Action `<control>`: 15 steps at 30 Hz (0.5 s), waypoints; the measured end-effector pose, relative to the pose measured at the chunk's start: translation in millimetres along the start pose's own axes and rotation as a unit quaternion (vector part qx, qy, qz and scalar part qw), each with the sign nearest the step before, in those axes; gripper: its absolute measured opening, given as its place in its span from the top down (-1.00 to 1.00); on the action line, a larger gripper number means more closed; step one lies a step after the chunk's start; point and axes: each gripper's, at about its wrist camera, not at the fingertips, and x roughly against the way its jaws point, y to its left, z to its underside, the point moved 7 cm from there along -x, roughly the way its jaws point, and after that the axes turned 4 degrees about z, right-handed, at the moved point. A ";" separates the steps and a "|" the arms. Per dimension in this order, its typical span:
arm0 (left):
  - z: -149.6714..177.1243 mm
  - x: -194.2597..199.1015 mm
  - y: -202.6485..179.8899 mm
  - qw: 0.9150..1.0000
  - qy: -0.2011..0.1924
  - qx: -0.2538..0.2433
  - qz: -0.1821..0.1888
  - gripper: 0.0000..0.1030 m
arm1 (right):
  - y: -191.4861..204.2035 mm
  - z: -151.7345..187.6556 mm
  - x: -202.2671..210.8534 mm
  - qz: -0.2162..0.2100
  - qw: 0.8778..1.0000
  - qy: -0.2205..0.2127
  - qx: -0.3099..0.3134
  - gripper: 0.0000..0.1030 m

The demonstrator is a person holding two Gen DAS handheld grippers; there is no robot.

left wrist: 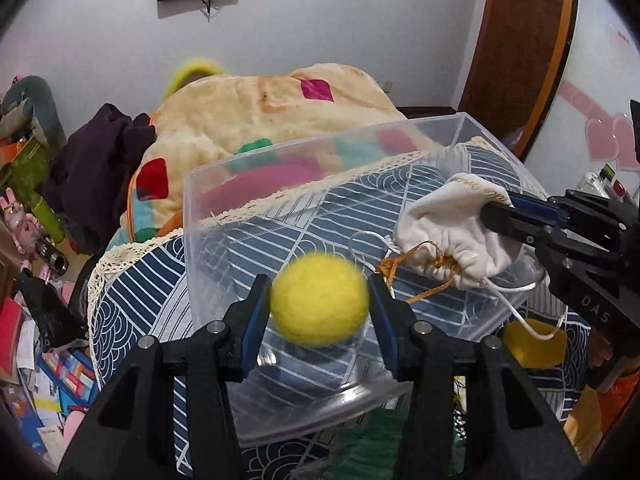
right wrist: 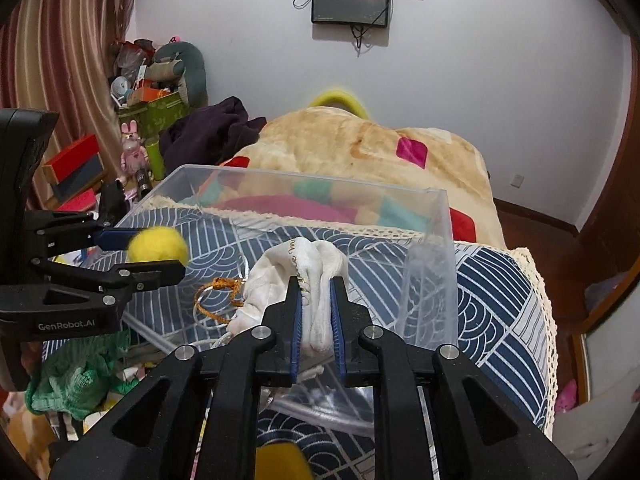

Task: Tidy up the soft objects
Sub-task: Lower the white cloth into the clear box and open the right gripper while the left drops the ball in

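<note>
Lower both loads well inside the clear plastic rectangular bin (left wrist: 224, 200) on the navy patterned cushion (left wrist: 132, 300) before release, cords tucked in. Left hand-held gripper (left wrist: 320, 304) clamped on the round yellow felt ball (left wrist: 320, 300), above the bin's near left corner. Right hand-held gripper (right wrist: 316, 312) clamped on the white cloth drawstring pouch (right wrist: 296, 276), over the bin's right side. Counted: 1 ball, 1 pouch, 1 bin, 2 hand-held grippers; nothing seen in the bin yet.

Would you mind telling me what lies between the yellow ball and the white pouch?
In the left wrist view, an orange cord loop and white drawstring hang between the yellow ball and white pouch, above the clear bin.
</note>
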 end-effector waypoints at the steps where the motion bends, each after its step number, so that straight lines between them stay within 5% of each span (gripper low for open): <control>1: 0.3 3.2 -1.3 1.000 -0.004 -0.004 -0.003 -0.04 | 0.4 -1.3 0.7 -0.001 1.000 0.000 0.001 0.66; 10: -3.7 53.4 -0.7 0.998 -0.062 0.002 -0.015 -0.42 | -4.7 -7.8 45.2 0.012 0.998 -0.056 0.001 -0.07; 15: 10.8 80.2 -9.8 0.996 -0.087 -0.008 -0.019 -0.61 | -8.1 -3.7 74.7 0.019 0.996 -0.088 0.007 -0.23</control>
